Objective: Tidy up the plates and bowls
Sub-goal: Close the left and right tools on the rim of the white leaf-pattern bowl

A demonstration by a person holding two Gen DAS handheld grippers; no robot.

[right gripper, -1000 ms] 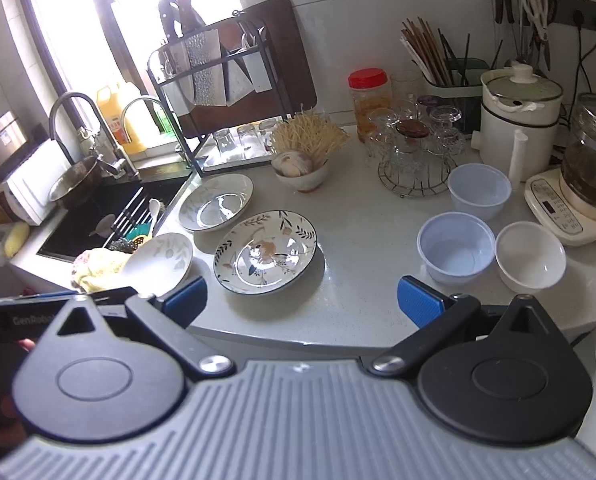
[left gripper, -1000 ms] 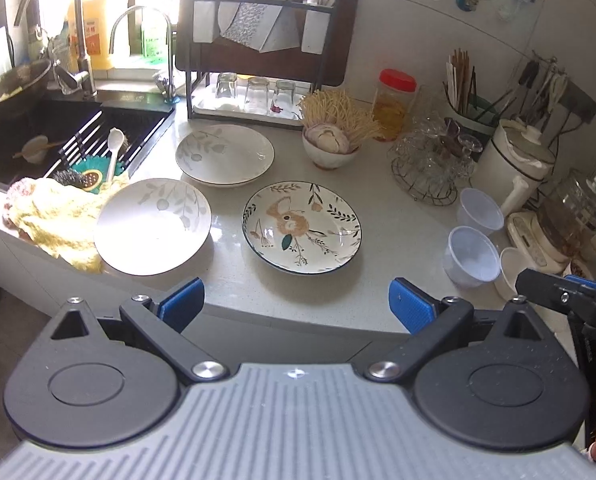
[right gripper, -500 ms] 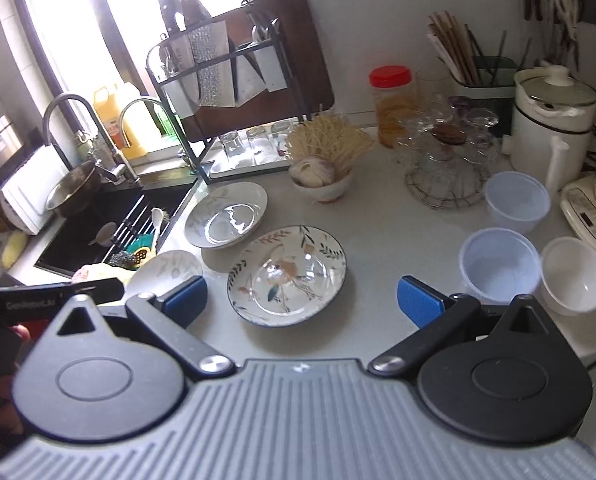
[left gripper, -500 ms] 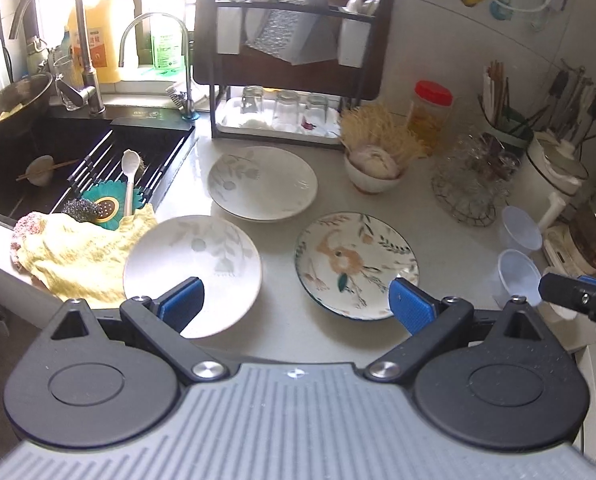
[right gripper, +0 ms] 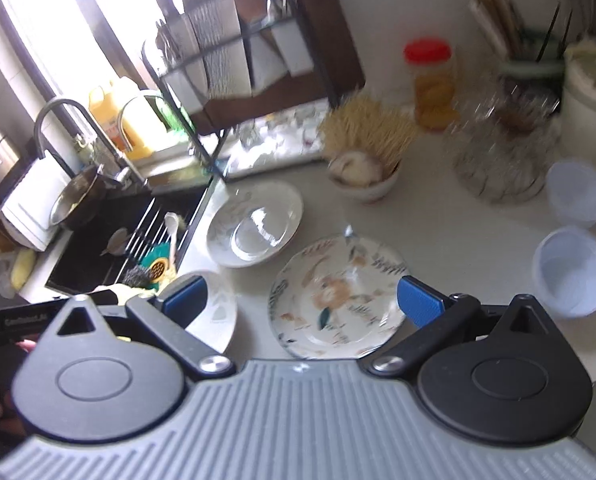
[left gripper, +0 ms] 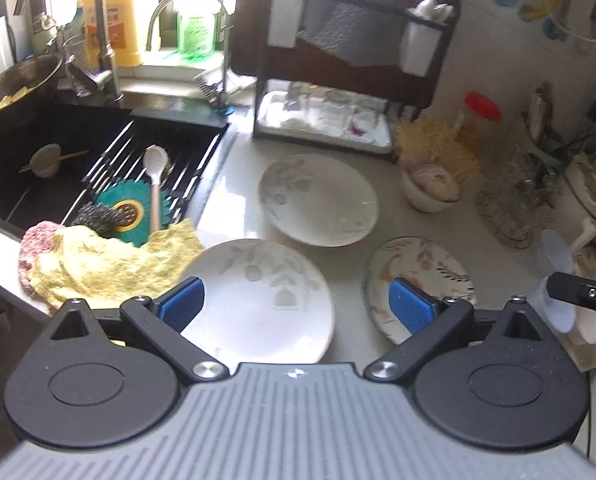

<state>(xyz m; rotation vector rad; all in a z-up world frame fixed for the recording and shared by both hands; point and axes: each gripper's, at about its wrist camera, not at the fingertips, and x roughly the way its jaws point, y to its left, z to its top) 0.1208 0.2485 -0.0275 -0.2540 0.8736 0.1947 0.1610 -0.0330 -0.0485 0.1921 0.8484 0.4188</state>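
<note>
Three plates lie on the white counter. A near white leaf-print plate (left gripper: 258,300) sits between my left gripper's open blue pads; the left gripper (left gripper: 296,304) hovers just above its front part, empty. A second leaf-print plate (left gripper: 318,200) lies behind it, also in the right wrist view (right gripper: 254,228). A floral plate (right gripper: 338,296) sits between my right gripper's open pads; the right gripper (right gripper: 302,300) is above it, empty. Two pale blue bowls (right gripper: 574,272) (right gripper: 578,194) stand at the right.
A black sink (left gripper: 58,168) with a rack, spoon and scrubbers is at the left, a yellow cloth (left gripper: 110,268) on its edge. A dish rack (left gripper: 338,80) with glasses, a bowl of noodles (left gripper: 430,184), a jar (right gripper: 434,80) and a glass stand (right gripper: 498,160) stand behind.
Both grippers have moved forward and down toward the counter: the left over the near leaf-print plate, the right over the floral plate. Both stay open.
</note>
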